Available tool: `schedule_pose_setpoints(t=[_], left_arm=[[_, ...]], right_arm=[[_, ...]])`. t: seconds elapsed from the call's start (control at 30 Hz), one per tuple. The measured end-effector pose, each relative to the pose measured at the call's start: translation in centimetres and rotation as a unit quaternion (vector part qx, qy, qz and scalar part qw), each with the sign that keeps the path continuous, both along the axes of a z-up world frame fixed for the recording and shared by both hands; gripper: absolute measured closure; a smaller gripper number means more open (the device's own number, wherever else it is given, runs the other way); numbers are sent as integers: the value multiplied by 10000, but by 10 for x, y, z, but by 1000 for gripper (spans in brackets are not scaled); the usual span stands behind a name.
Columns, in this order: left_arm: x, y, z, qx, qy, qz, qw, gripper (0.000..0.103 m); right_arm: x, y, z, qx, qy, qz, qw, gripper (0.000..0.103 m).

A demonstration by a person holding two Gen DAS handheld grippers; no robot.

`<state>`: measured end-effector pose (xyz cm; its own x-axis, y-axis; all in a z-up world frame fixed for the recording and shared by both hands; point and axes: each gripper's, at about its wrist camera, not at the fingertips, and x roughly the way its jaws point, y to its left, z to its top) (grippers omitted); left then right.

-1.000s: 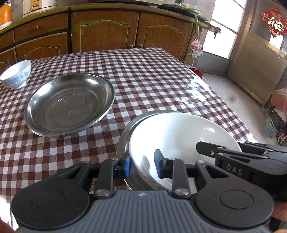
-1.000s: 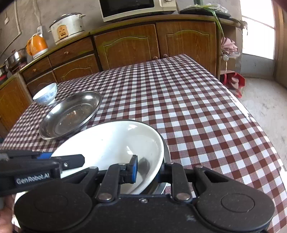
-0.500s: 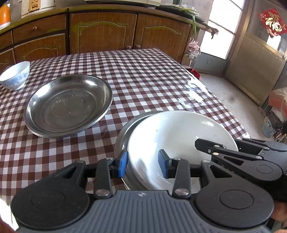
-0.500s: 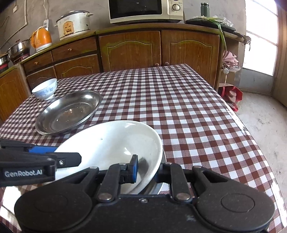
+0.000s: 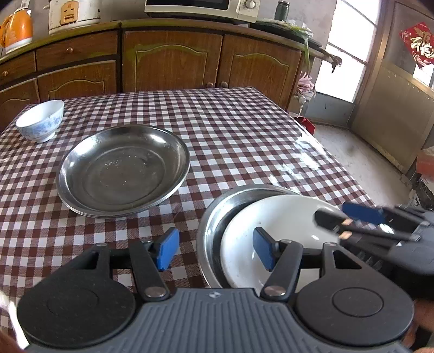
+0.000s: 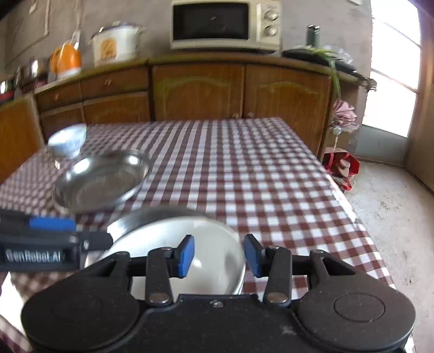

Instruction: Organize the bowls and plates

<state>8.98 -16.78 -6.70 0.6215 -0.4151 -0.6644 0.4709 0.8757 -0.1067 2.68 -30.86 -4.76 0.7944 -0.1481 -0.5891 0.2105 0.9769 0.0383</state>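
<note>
Nearest in the left wrist view, the left gripper (image 5: 215, 251) is seen with its blue pads spread and its jaws opening; nothing is pressed by them. The near-left rim of the steel dish (image 5: 214, 217) and of the white plate (image 5: 274, 222) nested inside it lies in the gap between the pads, the right pad being set over the white plate and the left pad over the bare checked tablecloth (image 5: 244, 130) just beside the dish. The right gripper (image 5: 350, 217) is seen from the side at the right edge, blurred, reaching over the far-right part of the white plate.

In the right wrist view, the right gripper (image 6: 218, 254) is likewise shown released, its jaws opening, with the right rim of the white plate (image 6: 190, 233) lying below and between its pads; no contact can be made out. The left gripper (image 6: 54, 230) enters from the left, just beside the plate's left rim.

Farther back and to the left, a second, empty steel dish (image 5: 122, 171) is set on the cloth, well apart from both grippers. Beyond it, near the far-left corner, a small blue-and-white bowl (image 5: 40, 119) stands upright. Behind the table, wooden cabinets (image 5: 173, 59) are seen, with a microwave (image 6: 225, 24) and a rice cooker (image 6: 115, 44) on the counter.
</note>
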Motion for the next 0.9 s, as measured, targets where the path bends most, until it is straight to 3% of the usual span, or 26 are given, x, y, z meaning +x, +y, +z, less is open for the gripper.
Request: schedule_pose_setpoints(t=[0.17, 0.37, 0.43, 0.57, 0.67, 0.8, 0.9], left_arm=[[-1, 1, 0, -16, 9, 38, 10000, 40], [-1, 5, 2, -52, -5, 92, 9999, 39], [-2, 6, 3, -21, -51, 99, 9999, 39], [-2, 8, 3, -43, -29, 144, 9999, 38], [-3, 6, 4, -64, -34, 125, 9999, 38], [-7, 4, 4, -35, -64, 77, 9999, 38], [-6, 6, 5, -14, -89, 114, 9999, 38]], right_arm=[[-2, -7, 6, -513, 72, -496, 9974, 52], [7, 0, -16, -544, 486, -262, 9970, 52], [3, 2, -17, -454, 380, -236, 9980, 52], [-11, 0, 7, -761, -207, -627, 9949, 52], [-9, -5, 7, -882, -28, -750, 9933, 52], [1, 1, -17, -1024, 468, -606, 9918, 54], [-3, 1, -19, -884, 374, -695, 9929, 54]])
